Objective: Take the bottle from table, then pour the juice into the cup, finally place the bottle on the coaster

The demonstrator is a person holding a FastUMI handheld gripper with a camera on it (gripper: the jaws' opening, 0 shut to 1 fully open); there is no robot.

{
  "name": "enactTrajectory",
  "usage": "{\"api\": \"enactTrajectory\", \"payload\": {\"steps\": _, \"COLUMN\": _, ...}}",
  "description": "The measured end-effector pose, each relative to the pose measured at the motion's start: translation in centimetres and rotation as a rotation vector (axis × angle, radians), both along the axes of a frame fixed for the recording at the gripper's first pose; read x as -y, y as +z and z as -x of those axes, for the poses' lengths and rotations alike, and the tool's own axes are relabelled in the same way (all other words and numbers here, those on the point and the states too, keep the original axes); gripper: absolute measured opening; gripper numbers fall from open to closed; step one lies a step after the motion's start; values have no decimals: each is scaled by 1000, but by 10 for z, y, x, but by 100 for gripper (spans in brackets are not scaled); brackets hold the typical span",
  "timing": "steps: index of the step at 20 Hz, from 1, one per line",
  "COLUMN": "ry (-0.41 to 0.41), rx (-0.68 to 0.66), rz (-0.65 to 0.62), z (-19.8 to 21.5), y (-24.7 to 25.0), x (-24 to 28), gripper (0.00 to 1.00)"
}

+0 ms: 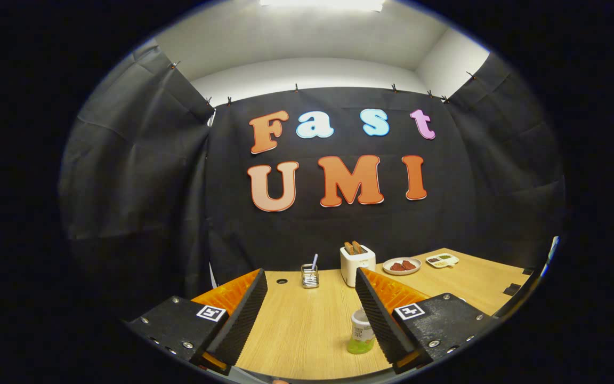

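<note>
Gripper view: claw (311,277) fingers spread wide apart, gripping nothing, above the wooden counter (307,325). Bottle (361,332) stands upright on the counter between the fingers, tight against the inner side of the right finger (379,312), which hides its right edge; whether they touch is unclear. White cap, greenish juice low down, label unreadable. Beyond the fingertips: small wire holder (310,276) with a stick in it, white toaster (357,264) with toast, plate (402,265) of reddish food, divided tray (442,260) with contents too small to identify.
</note>
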State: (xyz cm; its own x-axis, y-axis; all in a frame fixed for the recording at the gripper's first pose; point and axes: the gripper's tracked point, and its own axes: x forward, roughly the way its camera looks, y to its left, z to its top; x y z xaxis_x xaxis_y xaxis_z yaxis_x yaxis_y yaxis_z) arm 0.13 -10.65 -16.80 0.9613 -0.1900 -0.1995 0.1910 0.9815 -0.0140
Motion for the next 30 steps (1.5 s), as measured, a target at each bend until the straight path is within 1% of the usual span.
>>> {"api": "enactTrajectory", "payload": {"steps": 6, "ry": -80, "rx": -127, "rz": 40, "z": 11, "y": -58, "x": 40, "gripper": 99}}
{"api": "enactTrajectory", "payload": {"steps": 12, "ry": -140, "rx": -228, "rz": 24, "z": 17, "y": -101, "x": 72, "gripper": 99}}
{"api": "enactTrajectory", "payload": {"steps": 17, "ry": -174, "rx": -329, "rz": 4, "z": 9, "y": -142, "x": 95, "gripper": 99}}
{"api": "enactTrajectory", "payload": {"steps": 22, "ry": -164, "rx": -398, "rz": -18, "z": -6, "y": -176, "x": 101, "gripper": 99}}
{"api": "enactTrajectory", "payload": {"steps": 24, "ry": -146, "rx": -427, "rz": -27, "z": -14, "y": -191, "x": 100, "gripper": 99}}
{"api": "enactTrajectory", "payload": {"steps": 28, "ry": -132, "rx": -464, "rz": -5, "z": -27, "y": -212, "x": 103, "gripper": 100}}
{"api": "enactTrajectory", "payload": {"steps": 30, "ry": -133, "rx": -458, "rz": 5, "z": -30, "y": -214, "x": 107, "gripper": 97}}
